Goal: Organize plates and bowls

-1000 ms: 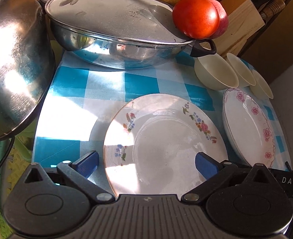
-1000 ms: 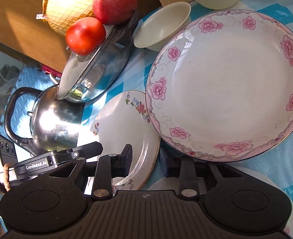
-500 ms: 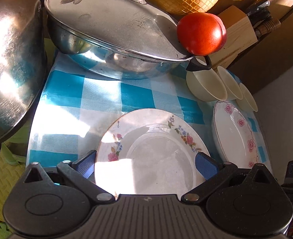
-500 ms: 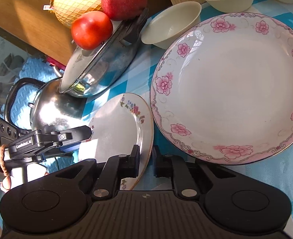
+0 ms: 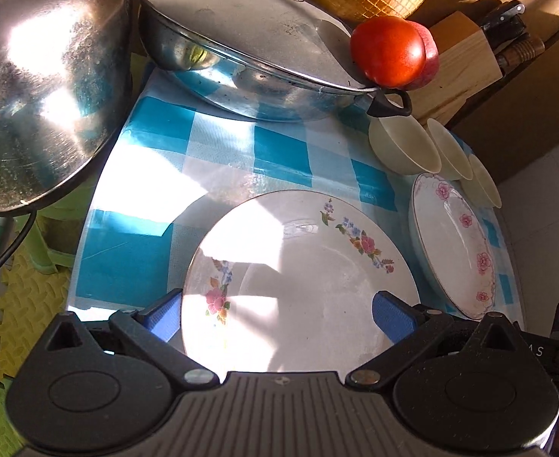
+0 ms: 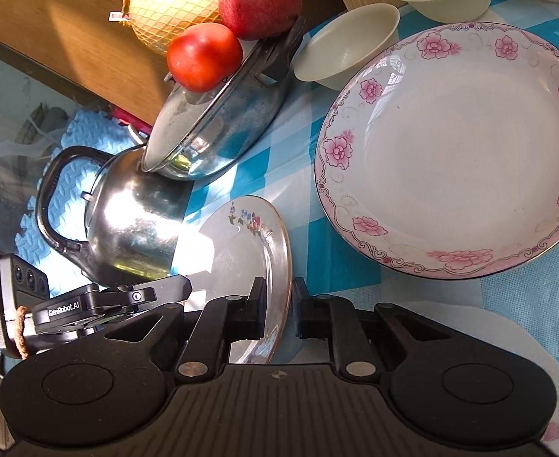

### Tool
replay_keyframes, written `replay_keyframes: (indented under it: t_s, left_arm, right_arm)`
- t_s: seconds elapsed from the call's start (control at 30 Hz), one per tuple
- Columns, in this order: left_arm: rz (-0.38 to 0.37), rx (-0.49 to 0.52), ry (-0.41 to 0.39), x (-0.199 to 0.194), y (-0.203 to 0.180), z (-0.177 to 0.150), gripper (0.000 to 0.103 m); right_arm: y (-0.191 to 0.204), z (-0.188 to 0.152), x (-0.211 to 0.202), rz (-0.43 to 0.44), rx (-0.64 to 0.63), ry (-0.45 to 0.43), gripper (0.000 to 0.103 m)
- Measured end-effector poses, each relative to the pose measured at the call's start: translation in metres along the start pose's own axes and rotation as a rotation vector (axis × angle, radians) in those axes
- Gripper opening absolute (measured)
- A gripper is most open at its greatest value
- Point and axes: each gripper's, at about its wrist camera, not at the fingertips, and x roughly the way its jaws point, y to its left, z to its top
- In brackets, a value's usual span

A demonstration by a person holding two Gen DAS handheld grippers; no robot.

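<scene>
A white plate with small multicoloured flowers [image 5: 298,285] sits tilted over the blue checked cloth [image 5: 134,259]. My right gripper [image 6: 279,306] is shut on the near rim of this flowered plate [image 6: 237,251], one black finger on each side. My left gripper [image 5: 277,318] is open; its blue pads stand wide apart at the plate's near edge, the right pad over the plate. A larger plate with pink flowers [image 6: 450,152] lies to the right, also seen in the left wrist view [image 5: 450,243]. Three cream bowls [image 5: 401,144] stand in a row behind it.
A lidded steel pan [image 5: 249,49] with a tomato [image 5: 387,51] on it fills the back. A steel kettle [image 5: 39,76] stands at the left edge. A knife block [image 5: 465,64] is at the back right. Another white plate [image 6: 507,327] lies under my right gripper.
The right gripper's fingers have narrowed onto the flowered plate's rim, and the plate has tilted up. The left gripper has drawn back a little and stays open.
</scene>
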Motion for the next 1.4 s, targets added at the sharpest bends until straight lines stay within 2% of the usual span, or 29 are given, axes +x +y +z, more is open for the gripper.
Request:
replay_keyframes:
  t_s: [0.3,0.67,1.23,1.3,1.4]
  left_arm:
    - [-0.035,0.053,-0.038,-0.016,-0.018,-0.008,0.097]
    - [-0.074,0.157,-0.020,-0.019,-0.050,-0.031,0.097]
    - [-0.104,0.320,0.090,0.006,-0.106,-0.064,0.097]
    - [-0.106,0.341,0.103,0.009,-0.113,-0.068,0.097]
    - [-0.112,0.364,0.116,0.013,-0.121,-0.072,0.097]
  right_arm:
    - [0.006,-0.012,-0.025,-0.023,-0.027,-0.031,0.020]
    - [-0.005,-0.043,-0.065,-0.064,-0.008,-0.062,0.021]
    - [-0.035,-0.088,-0.119,-0.163,0.060,-0.118,0.024]
    - [-0.037,-0.091,-0.123,-0.177,0.061,-0.129,0.029]
    - [-0.040,-0.095,-0.128,-0.194,0.061,-0.133,0.029]
